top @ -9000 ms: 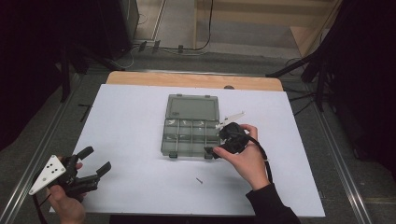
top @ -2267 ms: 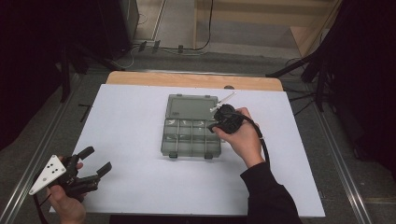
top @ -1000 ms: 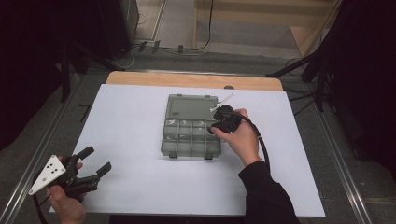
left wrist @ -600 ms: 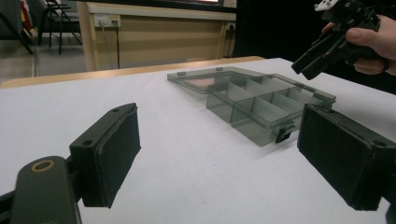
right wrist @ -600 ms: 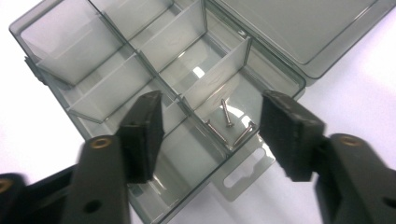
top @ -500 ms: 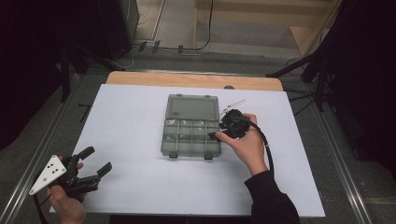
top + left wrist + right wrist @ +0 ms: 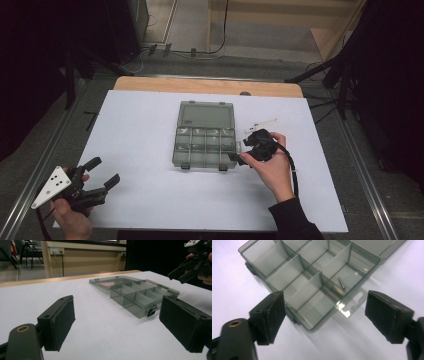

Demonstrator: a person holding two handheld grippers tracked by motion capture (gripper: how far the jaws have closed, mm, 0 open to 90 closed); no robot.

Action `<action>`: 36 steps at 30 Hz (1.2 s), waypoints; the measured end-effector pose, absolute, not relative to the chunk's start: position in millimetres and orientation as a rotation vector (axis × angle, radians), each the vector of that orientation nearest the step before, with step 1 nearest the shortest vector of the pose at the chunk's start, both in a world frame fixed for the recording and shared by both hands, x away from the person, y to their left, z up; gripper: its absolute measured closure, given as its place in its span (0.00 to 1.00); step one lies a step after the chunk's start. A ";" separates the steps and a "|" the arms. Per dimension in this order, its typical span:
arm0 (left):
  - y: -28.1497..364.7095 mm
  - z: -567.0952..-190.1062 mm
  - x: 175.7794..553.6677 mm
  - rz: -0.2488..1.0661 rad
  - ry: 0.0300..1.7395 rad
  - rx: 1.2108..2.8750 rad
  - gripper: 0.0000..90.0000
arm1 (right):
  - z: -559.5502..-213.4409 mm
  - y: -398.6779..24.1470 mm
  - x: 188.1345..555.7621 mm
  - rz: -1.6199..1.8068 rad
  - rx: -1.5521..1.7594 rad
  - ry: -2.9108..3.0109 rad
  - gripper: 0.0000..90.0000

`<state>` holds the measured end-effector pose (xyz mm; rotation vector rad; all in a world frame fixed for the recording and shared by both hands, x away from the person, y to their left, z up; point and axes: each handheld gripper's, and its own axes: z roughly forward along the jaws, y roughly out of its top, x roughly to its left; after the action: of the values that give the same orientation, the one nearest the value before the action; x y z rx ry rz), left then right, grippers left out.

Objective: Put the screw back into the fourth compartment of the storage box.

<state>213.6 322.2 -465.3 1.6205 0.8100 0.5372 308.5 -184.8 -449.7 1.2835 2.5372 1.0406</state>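
Observation:
A smoky clear compartment box (image 7: pixel 202 161) lies open mid-table, lid folded back; it also appears in the left gripper view (image 7: pixel 140 296). Low over the table just right of its near right corner, my right gripper (image 7: pixel 242 149) has just been opening its jaws. Nothing is between them. Its own view looks between the open jaws (image 7: pixel 324 302) onto the box (image 7: pixel 310 291), where a small metal pin (image 7: pixel 342 283) lies in an end compartment. My left gripper (image 7: pixel 104 172) hovers at the front left corner, open and empty (image 7: pixel 117 302). The right gripper (image 7: pixel 178 276) shows far off in that view.
The white tabletop (image 7: pixel 140 130) ends in a wooden strip (image 7: pixel 207 86) at the far edge. Metal rails (image 7: pixel 370 165) run along both sides. Dark stand legs (image 7: pixel 320 72) and cables stand on the floor beyond.
The right gripper has drawn back from over the box's right side toward its near right corner, and its jaws have spread. The small pin once on the table before the box is gone. The left gripper is unmoved.

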 end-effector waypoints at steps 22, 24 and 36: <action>322.0 -465.0 213.4 0.539 0.806 1.628 0.15 | -467.9 -223.5 254.6 1.294 1.260 2.317 0.00; 321.9 -464.8 213.2 0.540 0.806 1.628 0.15 | -470.2 -227.3 250.4 1.307 1.253 2.299 0.00; 323.8 -463.7 212.8 0.541 0.804 1.616 0.15 | -483.8 -259.1 219.0 1.384 1.241 2.111 0.00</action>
<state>212.8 323.8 -463.7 1.6161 0.8039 0.5413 219.0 -259.1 -483.8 1.2412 2.1115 1.3838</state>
